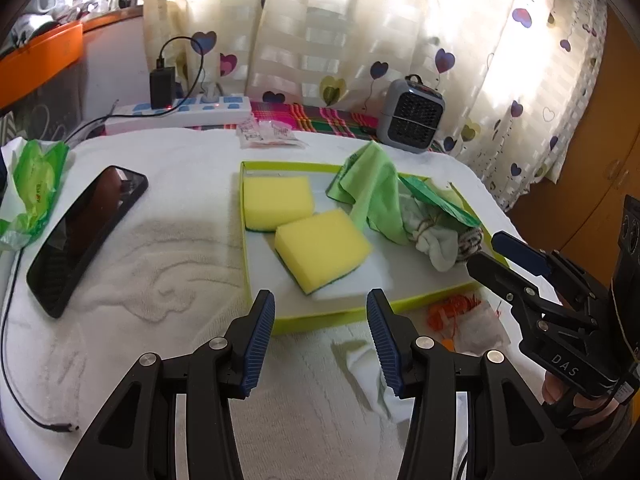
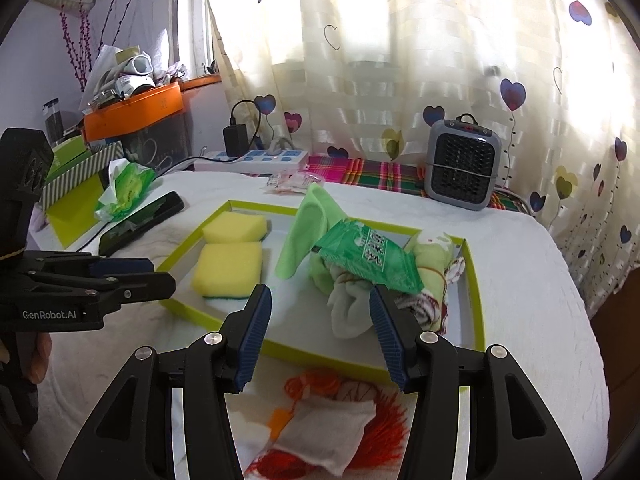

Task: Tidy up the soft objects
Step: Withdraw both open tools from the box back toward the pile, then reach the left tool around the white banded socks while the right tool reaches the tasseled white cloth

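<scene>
A shallow lime-rimmed tray (image 1: 256, 280) (image 2: 200, 312) lies on the white towel. In it are two yellow sponges (image 1: 320, 250) (image 2: 228, 266), a light green cloth (image 1: 370, 188) (image 2: 308, 220), a green tissue packet (image 2: 372, 256) and bundled socks (image 1: 436, 240) (image 2: 348, 312). My left gripper (image 1: 320, 344) is open and empty, just in front of the tray's near edge. My right gripper (image 2: 318, 336) is open and empty, over the near rim by the socks. A white pouch with orange yarn (image 2: 332, 432) (image 1: 460, 316) lies outside the tray, below the right gripper. A white sock (image 1: 372, 376) lies by the left gripper's right finger.
A black phone (image 1: 84, 232) (image 2: 140, 220) and a green tissue pack (image 1: 32, 188) (image 2: 128, 188) lie left of the tray. A grey fan heater (image 1: 412, 114) (image 2: 462, 164), a power strip (image 1: 180, 110) and a curtain stand behind. A cable (image 1: 12, 360) runs along the left.
</scene>
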